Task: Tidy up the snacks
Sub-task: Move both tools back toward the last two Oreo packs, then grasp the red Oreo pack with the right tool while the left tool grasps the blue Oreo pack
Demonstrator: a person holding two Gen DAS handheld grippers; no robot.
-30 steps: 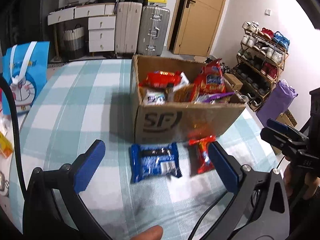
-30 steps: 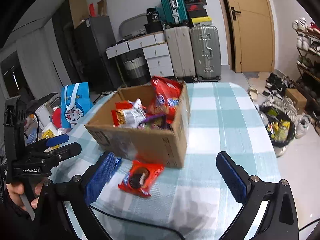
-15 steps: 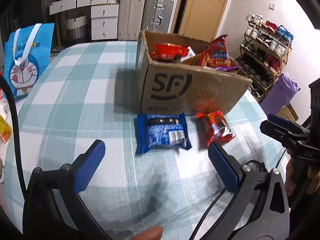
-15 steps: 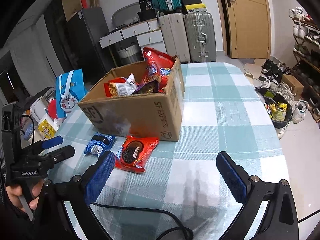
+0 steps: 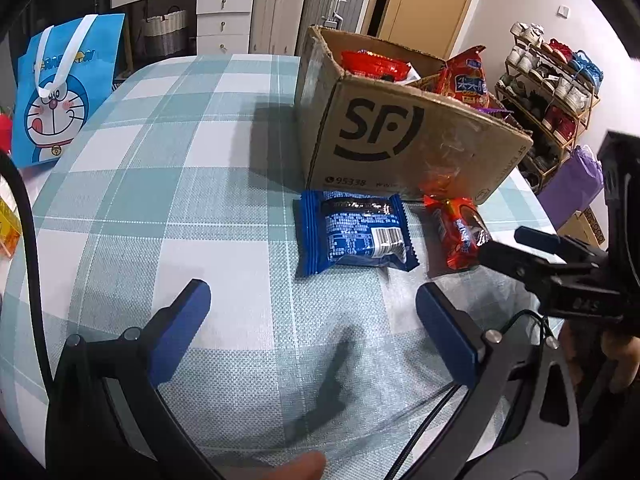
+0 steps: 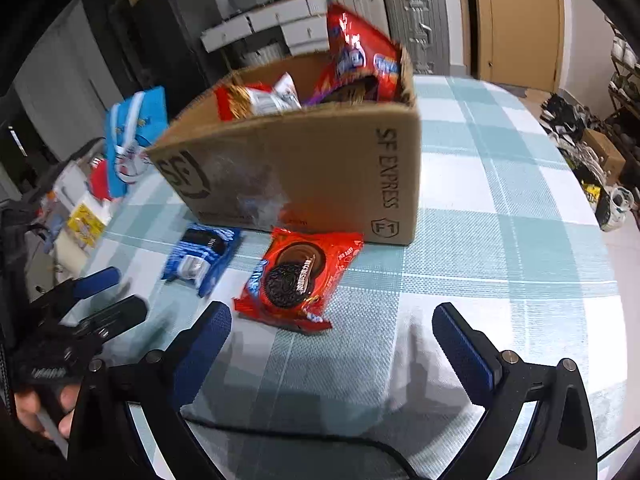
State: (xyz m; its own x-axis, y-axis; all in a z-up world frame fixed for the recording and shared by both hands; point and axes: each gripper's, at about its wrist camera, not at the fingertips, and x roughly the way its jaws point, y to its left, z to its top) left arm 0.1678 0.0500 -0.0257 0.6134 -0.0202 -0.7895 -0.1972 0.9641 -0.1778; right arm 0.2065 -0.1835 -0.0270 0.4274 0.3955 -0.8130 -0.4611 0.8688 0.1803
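A cardboard SF box (image 5: pixel 404 140) (image 6: pixel 320 168) stuffed with several snack bags stands on the checked tablecloth. In front of it lie a blue cookie pack (image 5: pixel 354 234) (image 6: pixel 202 258) and a red Oreo pack (image 5: pixel 458 230) (image 6: pixel 298 278). My left gripper (image 5: pixel 312 330) hovers open just short of the blue pack, nothing between its fingers. My right gripper (image 6: pixel 330 344) is open too, low over the cloth, with the red pack just ahead of its left finger (image 6: pixel 204 338). Each gripper shows at the edge of the other's view.
A blue cartoon gift bag (image 5: pixel 60 88) stands at the table's left edge. Suitcases (image 5: pixel 304 4), drawers and a door are behind; a shoe rack (image 5: pixel 552 80) and purple bag (image 5: pixel 572 184) sit to the right. The table edge curves away on the right (image 6: pixel 592 280).
Both grippers have dropped lower and moved closer to the two packs in front of the box. Both stay open and empty.
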